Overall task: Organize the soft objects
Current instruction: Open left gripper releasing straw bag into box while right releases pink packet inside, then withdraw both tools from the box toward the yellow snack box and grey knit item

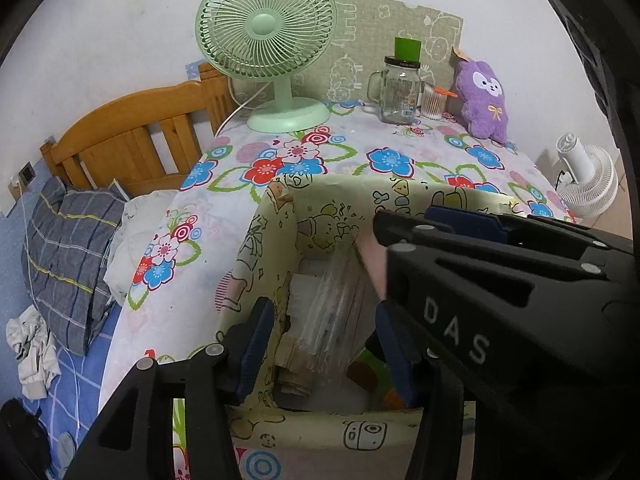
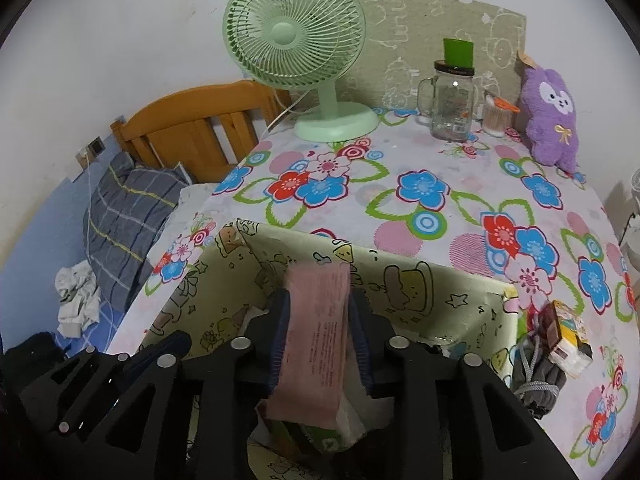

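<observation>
Pale yellow, cartoon-printed walls of a storage box (image 1: pixel 280 240) fill the lower half of the left wrist view, the box standing on a worktop (image 1: pixel 360 148) under a flowered cloth. The left gripper (image 1: pixel 324 348) hangs over the box with its blue pads spread apart; below them lies a clear-wrapped pack (image 1: pixel 332 312) inside the box, and neither pad touches it, so this gripper holds nothing. The right gripper (image 1: pixel 400 224) crosses in from the right, a pink edge showing beside it. At the back of the worktop stand a green fan (image 1: pixel 266 40), a glass jar (image 1: pixel 400 92) and a purple plush toy (image 1: pixel 482 96). A bed with a wooden headboard (image 1: pixel 132 136) and a grey checked pillow (image 1: pixel 68 248) lies to the left.

In the right wrist view, the right gripper (image 2: pixel 320 340) has a pink tissue pack (image 2: pixel 316 336) between its blue pads, both pads lying against the pack's sides, held above the open box (image 2: pixel 400 280). More packets lie under it in the box. Part of the left gripper (image 2: pixel 160 352) shows at lower left. Just right of the box, on the worktop (image 2: pixel 440 216), sit a small white-and-brown packet (image 2: pixel 568 332) and a grey drawstring pouch (image 2: pixel 536 380), touching each other.
</observation>
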